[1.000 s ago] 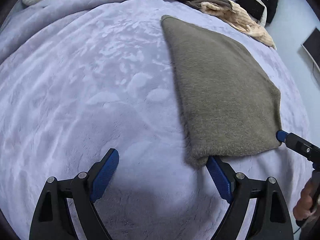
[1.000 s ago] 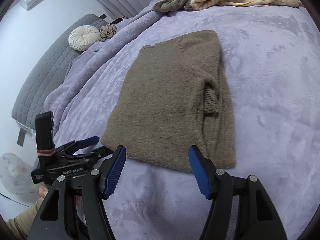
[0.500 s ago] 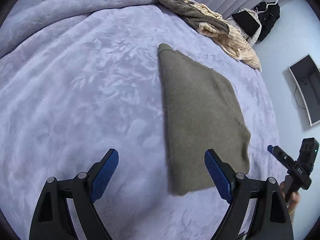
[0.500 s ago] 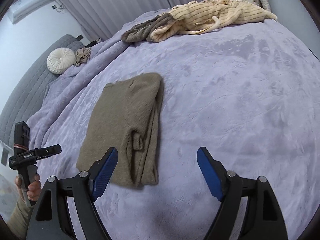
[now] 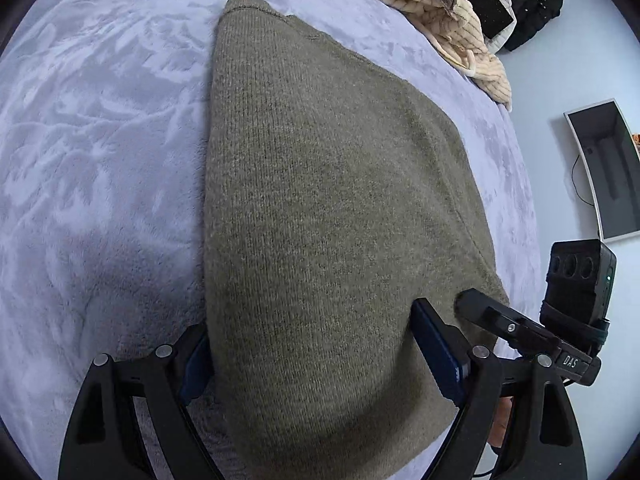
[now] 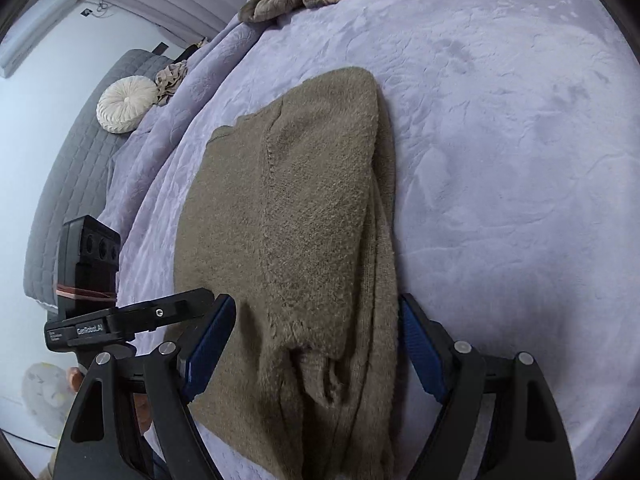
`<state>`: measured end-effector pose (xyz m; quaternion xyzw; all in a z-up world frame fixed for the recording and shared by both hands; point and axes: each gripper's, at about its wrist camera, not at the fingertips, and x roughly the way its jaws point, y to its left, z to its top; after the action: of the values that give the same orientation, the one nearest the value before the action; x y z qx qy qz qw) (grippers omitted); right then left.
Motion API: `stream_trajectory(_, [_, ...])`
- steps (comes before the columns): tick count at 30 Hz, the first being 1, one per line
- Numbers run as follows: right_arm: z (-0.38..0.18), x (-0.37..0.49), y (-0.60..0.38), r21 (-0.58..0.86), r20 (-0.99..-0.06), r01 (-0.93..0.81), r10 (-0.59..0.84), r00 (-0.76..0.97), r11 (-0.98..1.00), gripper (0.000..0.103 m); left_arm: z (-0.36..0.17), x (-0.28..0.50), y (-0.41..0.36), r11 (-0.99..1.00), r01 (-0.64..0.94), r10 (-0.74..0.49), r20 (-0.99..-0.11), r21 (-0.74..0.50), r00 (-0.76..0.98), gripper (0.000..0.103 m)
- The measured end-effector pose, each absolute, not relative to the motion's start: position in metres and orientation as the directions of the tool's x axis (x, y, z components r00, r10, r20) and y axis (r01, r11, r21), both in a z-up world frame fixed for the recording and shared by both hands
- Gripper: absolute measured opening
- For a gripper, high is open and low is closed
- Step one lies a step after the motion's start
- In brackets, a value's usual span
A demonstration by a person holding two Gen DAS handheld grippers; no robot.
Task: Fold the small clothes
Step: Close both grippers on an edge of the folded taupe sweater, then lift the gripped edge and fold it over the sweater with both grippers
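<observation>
Your left gripper (image 5: 320, 354) sits low over the near end of the folded olive-brown sweater (image 5: 320, 200), jaws spread wide, the knit filling the gap between the blue pads (image 5: 434, 348); no pinch on the fabric is visible. Your right gripper (image 6: 316, 348) likewise has its jaws apart, straddling the same near end of the sweater (image 6: 304, 220), one blue pad at each side of the fabric. From the right wrist view, the sweater lies lengthwise on the lavender bedspread (image 6: 500, 140), doubled over, with layered folds stacked along its right edge and a tucked sleeve cuff showing at the near end. The far end of the sweater points toward the head of the bed. Your two grippers are just beside each other: the right one's finger appears at the left view's lower right, touching the knit. A heap of cream-striped and brown clothes (image 5: 436, 8) lies at the far edge of the bed. A round white cushion (image 6: 126, 104) rests near the grey headboard (image 6: 68, 168).
</observation>
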<state>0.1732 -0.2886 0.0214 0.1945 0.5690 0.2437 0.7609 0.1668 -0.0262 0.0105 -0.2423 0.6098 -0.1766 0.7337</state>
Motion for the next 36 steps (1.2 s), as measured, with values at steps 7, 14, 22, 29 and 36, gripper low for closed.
stream_trajectory(7, [0.009,0.190,-0.275,0.614,-0.743,-0.154,0.633,0.218,0.774,0.078,0.008,0.179,-0.033,0.826,0.004,-0.551,-0.806,-0.563,0.215,0.092])
stream_trajectory(14, [0.015,0.184,-0.276,0.577,-0.759,-0.204,0.612,0.224,0.791,0.048,0.028,0.171,-0.053,0.895,0.119,-0.446,-0.858,-0.430,0.253,0.067])
stream_trajectory(22, [0.046,0.172,-0.254,0.439,-0.809,-0.288,0.513,0.285,0.851,0.039,0.046,0.166,-0.060,0.923,0.156,-0.382,-0.881,-0.351,0.280,0.053])
stream_trajectory(29, [0.071,0.157,-0.241,0.360,-0.825,-0.327,0.462,0.326,0.874,0.037,0.061,0.158,-0.065,0.931,0.178,-0.359,-0.885,-0.318,0.296,0.050])
stream_trajectory(36, [0.090,0.138,-0.233,0.318,-0.829,-0.343,0.435,0.353,0.884,0.037,0.078,0.139,-0.067,0.935,0.196,-0.344,-0.888,-0.294,0.306,0.050])
